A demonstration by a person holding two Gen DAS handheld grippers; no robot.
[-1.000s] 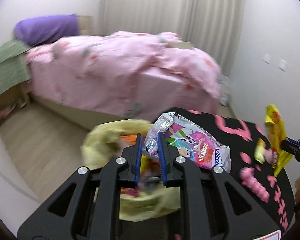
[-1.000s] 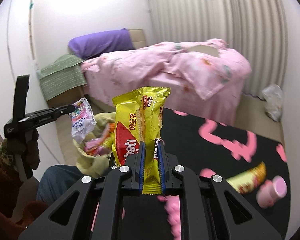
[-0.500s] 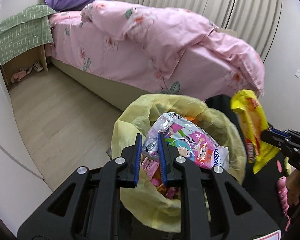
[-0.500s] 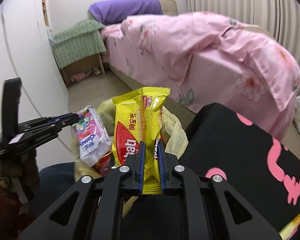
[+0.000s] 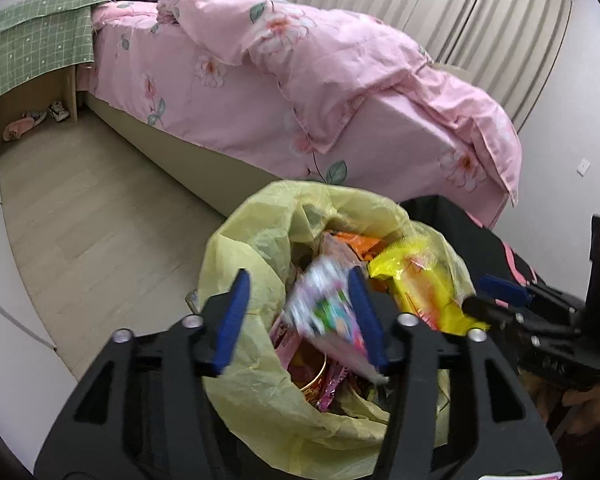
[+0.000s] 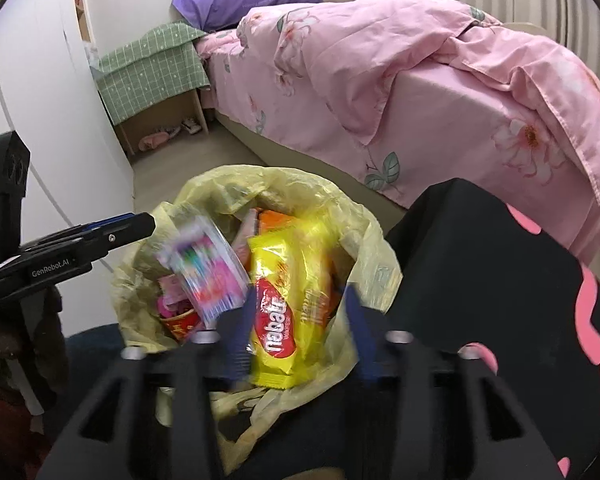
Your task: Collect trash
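A yellow plastic trash bag [image 5: 256, 240] [image 6: 364, 224] stands open below both grippers, holding several wrappers. My left gripper [image 5: 300, 312] hovers over its mouth with jaws opening; the pink tissue pack [image 5: 328, 308] [image 6: 204, 272], blurred, drops free between the blue pads and leans by the right one. My right gripper [image 6: 300, 320] is also opening above the bag; the yellow wafer packet [image 6: 288, 300] [image 5: 420, 280] falls between its spread fingers, untouched by the pads. Each gripper shows at the edge of the other's view: the right gripper [image 5: 496, 292], the left gripper [image 6: 132, 224].
A bed with a pink floral duvet [image 5: 300, 80] [image 6: 420, 72] stands behind the bag. A black table with pink shapes [image 6: 500, 280] [image 5: 460, 220] lies to the bag's right. A green-covered nightstand [image 5: 32, 52] sits far left, with wooden floor [image 5: 100, 220] between.
Both grippers came down over the yellow bag and their jaws spread. The tissue pack and the wafer packet, gripped before, have been let go and drop into the bag.
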